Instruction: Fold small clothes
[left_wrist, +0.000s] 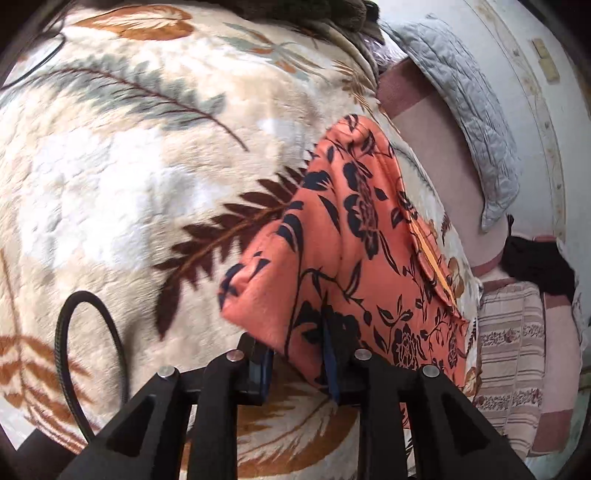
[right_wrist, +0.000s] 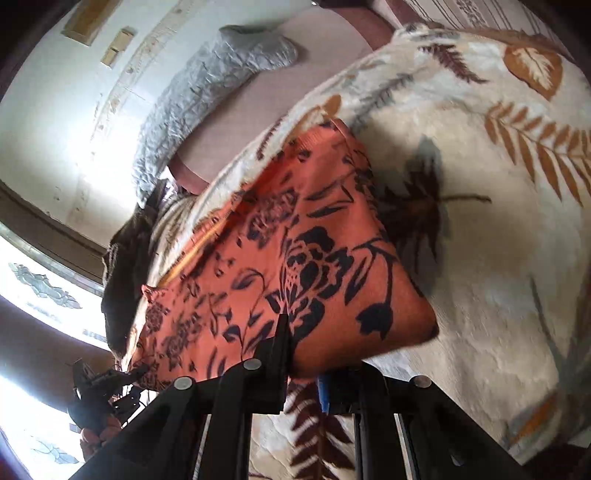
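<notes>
The left gripper (left_wrist: 297, 363) had its two black fingers (left_wrist: 255, 354) standing slightly apart, with the near hem of the orange fleece garment printed with black flowers (left_wrist: 343, 236) hanging between them; the cloth lay against the finger at 3 o'clock, but whether the pads actually pinched it could not be told from the left wrist view. The right gripper (right_wrist: 301, 354) had its fingers (right_wrist: 280, 339) drawn close together on a fold of the same garment (right_wrist: 295, 251), the cloth bunched over the tips and lifted there.

From the left gripper the garment ran toward 12 o'clock, its far edge raised and draped, its lower left corner free above the bedding. A yellow strip (left_wrist: 430, 254) showed along its edge at 3 o'clock. In the right wrist view the garment ran toward 11 o'clock, its right corner hanging just above the surface.

Beneath it lay a cream plush blanket with brown, rust and grey fern-leaf print (left_wrist: 110, 177), which covered the bed. A black cable loop (left_wrist: 88, 332) rested on the blanket at 9 o'clock from the left gripper. Beyond the blanket, at 1 o'clock, a grey quilted pillow (left_wrist: 465, 107) lay on a pink sheet (left_wrist: 436, 140) against a white wall (left_wrist: 517, 55). A dark cloth (left_wrist: 535, 266) sat at 3 o'clock, above a striped patterned fabric (left_wrist: 509, 347).
</notes>
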